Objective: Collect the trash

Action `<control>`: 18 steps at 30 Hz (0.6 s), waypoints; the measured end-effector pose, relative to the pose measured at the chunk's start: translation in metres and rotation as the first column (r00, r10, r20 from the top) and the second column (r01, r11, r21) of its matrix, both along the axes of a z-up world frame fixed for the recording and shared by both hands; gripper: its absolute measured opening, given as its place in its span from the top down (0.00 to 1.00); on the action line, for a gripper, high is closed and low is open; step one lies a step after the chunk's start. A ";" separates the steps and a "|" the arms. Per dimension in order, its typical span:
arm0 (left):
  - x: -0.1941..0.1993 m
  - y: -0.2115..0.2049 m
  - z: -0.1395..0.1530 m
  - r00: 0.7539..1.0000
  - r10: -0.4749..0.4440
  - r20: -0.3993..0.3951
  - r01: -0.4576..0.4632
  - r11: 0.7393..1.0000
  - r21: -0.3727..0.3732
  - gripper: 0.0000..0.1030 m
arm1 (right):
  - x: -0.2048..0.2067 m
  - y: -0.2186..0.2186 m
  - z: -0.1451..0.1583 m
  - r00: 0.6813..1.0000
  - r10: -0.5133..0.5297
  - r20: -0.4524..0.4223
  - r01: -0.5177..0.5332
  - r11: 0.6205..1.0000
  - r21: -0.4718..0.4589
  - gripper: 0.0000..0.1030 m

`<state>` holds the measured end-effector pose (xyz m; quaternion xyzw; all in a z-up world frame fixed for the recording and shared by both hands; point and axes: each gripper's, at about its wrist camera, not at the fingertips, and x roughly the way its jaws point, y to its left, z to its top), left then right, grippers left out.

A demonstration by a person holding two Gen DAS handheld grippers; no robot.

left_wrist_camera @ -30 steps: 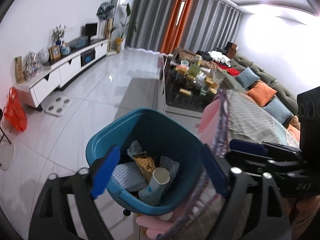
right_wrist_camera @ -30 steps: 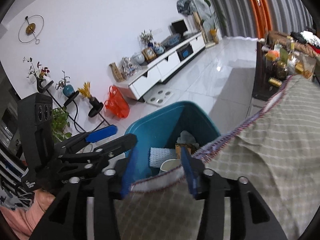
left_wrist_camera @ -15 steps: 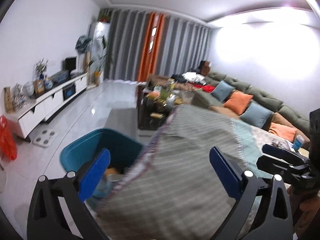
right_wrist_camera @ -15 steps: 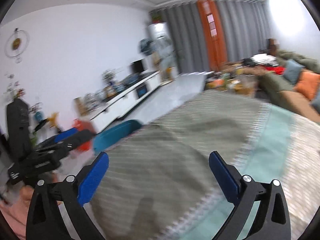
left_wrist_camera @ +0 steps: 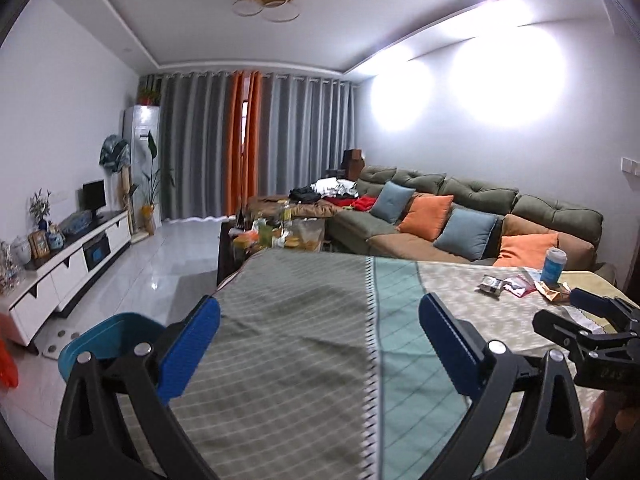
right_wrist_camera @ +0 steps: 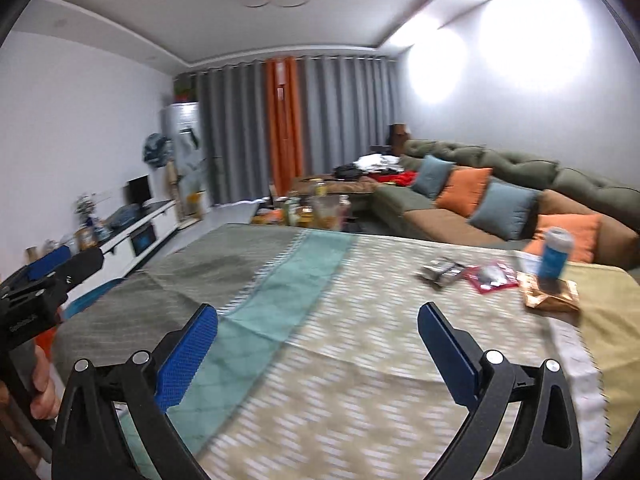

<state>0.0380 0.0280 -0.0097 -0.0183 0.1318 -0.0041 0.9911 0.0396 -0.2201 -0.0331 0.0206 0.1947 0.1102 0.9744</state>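
Teal bin (left_wrist_camera: 100, 344) half hidden behind tablecloth (left_wrist_camera: 288, 360); wrappers (right_wrist_camera: 472, 274) motion-blurred.

Both views have swung away from the teal bin (left_wrist_camera: 100, 340). 1 second ago it filled the lower centre of each frame with trash inside; now only its rim shows at the lower left of the left wrist view. The striped tablecloth (left_wrist_camera: 304, 320) now fills the lower frame. Wrappers (right_wrist_camera: 488, 276) and a blue cup (right_wrist_camera: 554, 254) have come into view at right. The right gripper (right_wrist_camera: 318, 350) has spread wide, with nothing between its jaws.
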 end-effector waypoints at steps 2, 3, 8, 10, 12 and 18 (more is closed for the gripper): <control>-0.001 -0.014 0.000 1.000 -0.010 0.016 0.010 1.000 0.005 0.03 | -0.005 -0.012 0.000 0.999 -0.035 0.016 0.035 0.999 0.006 0.03; 0.000 -0.020 0.000 1.000 -0.013 0.025 0.013 1.000 0.010 0.03 | -0.007 -0.014 0.000 0.999 -0.046 0.021 0.046 0.999 0.009 0.03; -0.004 -0.041 0.003 0.998 -0.027 0.054 0.025 0.999 0.042 0.03 | -0.014 -0.027 0.002 0.995 -0.091 0.046 0.089 0.995 0.033 0.03; -0.005 -0.046 0.003 0.997 -0.029 0.065 0.026 0.998 0.052 0.03 | -0.016 -0.031 0.003 0.993 -0.103 0.051 0.101 0.994 0.045 0.03; -0.005 -0.050 0.003 0.997 -0.033 0.068 0.029 0.998 0.054 0.03 | -0.020 -0.033 0.005 0.992 -0.109 0.055 0.107 0.993 0.044 0.03; -0.009 -0.052 0.006 0.996 -0.042 0.077 0.037 0.997 0.065 0.03 | -0.027 -0.036 0.010 0.986 -0.142 0.083 0.140 0.990 0.025 0.03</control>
